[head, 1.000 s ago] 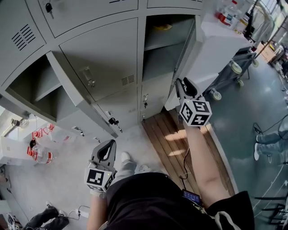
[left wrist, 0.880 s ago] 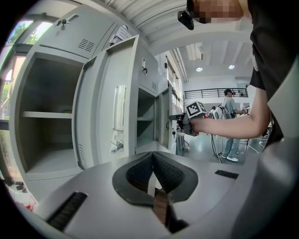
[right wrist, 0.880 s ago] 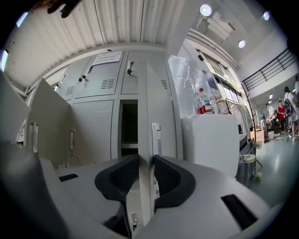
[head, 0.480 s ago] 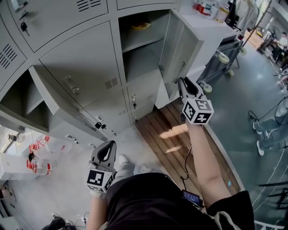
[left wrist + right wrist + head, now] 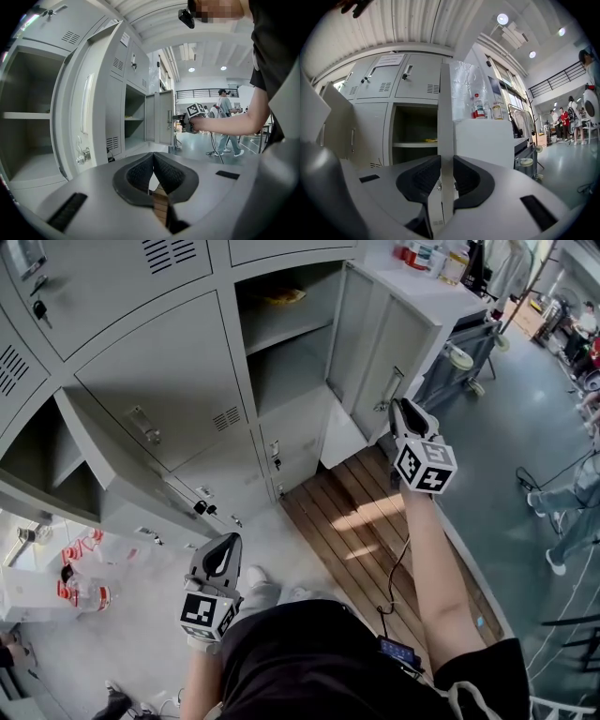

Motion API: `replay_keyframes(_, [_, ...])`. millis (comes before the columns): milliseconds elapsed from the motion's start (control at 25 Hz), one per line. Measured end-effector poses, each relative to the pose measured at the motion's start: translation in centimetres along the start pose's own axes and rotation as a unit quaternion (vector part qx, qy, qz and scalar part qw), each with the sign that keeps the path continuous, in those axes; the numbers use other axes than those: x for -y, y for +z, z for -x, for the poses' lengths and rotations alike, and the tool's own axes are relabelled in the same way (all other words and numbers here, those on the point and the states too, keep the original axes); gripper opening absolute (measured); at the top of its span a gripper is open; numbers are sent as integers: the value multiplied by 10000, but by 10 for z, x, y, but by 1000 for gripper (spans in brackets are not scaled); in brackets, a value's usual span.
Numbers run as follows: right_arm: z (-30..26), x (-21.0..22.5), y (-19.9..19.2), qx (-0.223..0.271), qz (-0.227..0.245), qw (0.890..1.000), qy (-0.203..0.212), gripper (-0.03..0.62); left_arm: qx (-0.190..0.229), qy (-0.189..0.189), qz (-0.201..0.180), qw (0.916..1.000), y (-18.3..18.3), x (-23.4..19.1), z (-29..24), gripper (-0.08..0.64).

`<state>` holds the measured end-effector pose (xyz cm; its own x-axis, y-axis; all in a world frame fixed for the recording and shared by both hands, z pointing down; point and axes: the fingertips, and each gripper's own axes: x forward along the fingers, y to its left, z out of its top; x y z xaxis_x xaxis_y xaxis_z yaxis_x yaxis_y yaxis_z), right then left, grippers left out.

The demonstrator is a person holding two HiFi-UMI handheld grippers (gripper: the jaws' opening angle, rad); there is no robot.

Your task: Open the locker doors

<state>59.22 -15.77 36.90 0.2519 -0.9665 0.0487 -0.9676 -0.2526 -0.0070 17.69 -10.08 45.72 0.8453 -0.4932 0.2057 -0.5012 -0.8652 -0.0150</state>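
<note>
My right gripper (image 5: pixel 405 413) has just been closing and now pinches the thin free edge of the right-hand locker door (image 5: pixel 403 343), which stands swung open. My left gripper (image 5: pixel 223 554) hangs low, jaws together on nothing. If I pull off the hinge's arc, I judge the sheet could slip from the pads or twist in them.

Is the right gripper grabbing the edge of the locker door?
Yes, the right gripper clamps the thin edge of the open locker door.

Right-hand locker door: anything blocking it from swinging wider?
Likely yes. The right gripper, whose jaws have just been closing, is clamped on the free edge of the open locker door, with nothing between them. A white cabinet stands close behind the door on its swing side, so little travel seems left.
</note>
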Motion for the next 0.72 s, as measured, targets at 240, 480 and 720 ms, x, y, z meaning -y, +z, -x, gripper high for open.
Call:
replay_keyframes(240, [-7,33,-7,-188,81,9994,-283,97,-2,53,-19,10000,0,1,4,17])
replay_keyframes(480, [-1,50,-23,-376,19,9979,-526,97,3,180,15,9998,-2,0,17,17])
replay_keyframes(720, [20,14,-27,-356,-26,9989,-293,92,57,246,90,9996,-6,-3,34,17])
